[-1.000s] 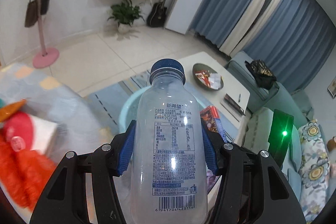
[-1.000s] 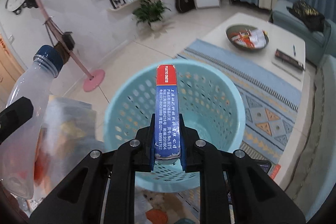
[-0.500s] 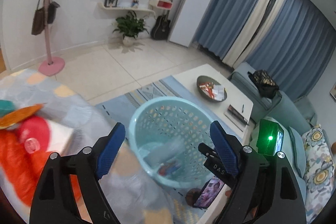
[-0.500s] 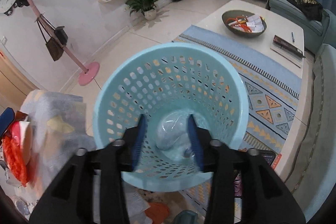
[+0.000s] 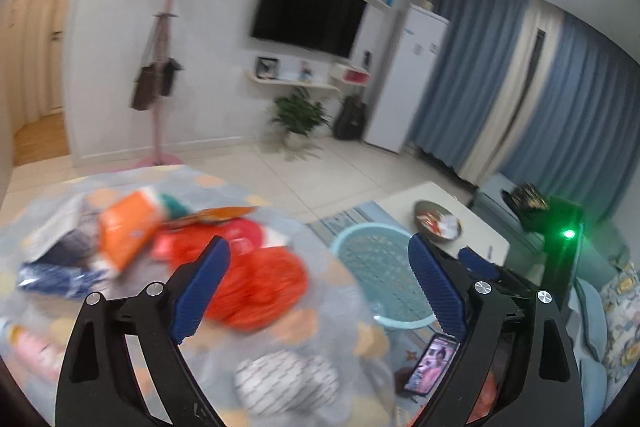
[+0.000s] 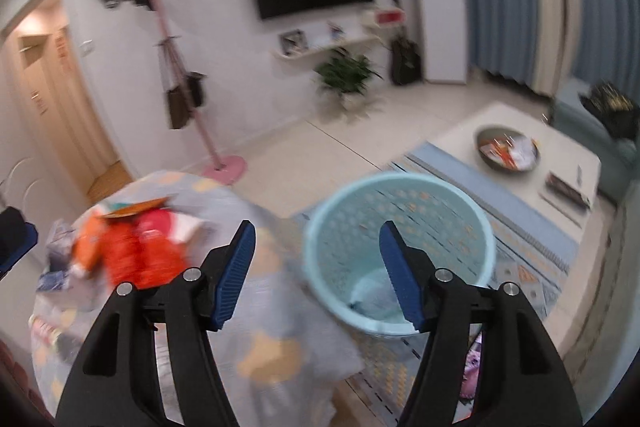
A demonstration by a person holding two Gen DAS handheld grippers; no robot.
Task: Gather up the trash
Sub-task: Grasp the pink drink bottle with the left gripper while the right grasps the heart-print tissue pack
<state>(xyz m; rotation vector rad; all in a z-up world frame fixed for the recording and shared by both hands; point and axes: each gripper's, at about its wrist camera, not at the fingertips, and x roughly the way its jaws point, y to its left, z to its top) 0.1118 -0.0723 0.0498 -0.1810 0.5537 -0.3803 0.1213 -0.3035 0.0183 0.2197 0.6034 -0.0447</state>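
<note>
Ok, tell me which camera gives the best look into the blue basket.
The right wrist view. It looks down into the blue basket, showing the whole rim and something pale on the bottom between the open right gripper. The left wrist view shows the basket from a lower angle, partly behind a blue finger, its bottom unseen.

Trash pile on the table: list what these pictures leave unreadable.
- Left wrist view: orange and red wrappers smeared by motion blur; left tongs cover some.
- Right wrist view: basket contents blurred, partly behind right tongs.
- Bowl contents too small.
</note>
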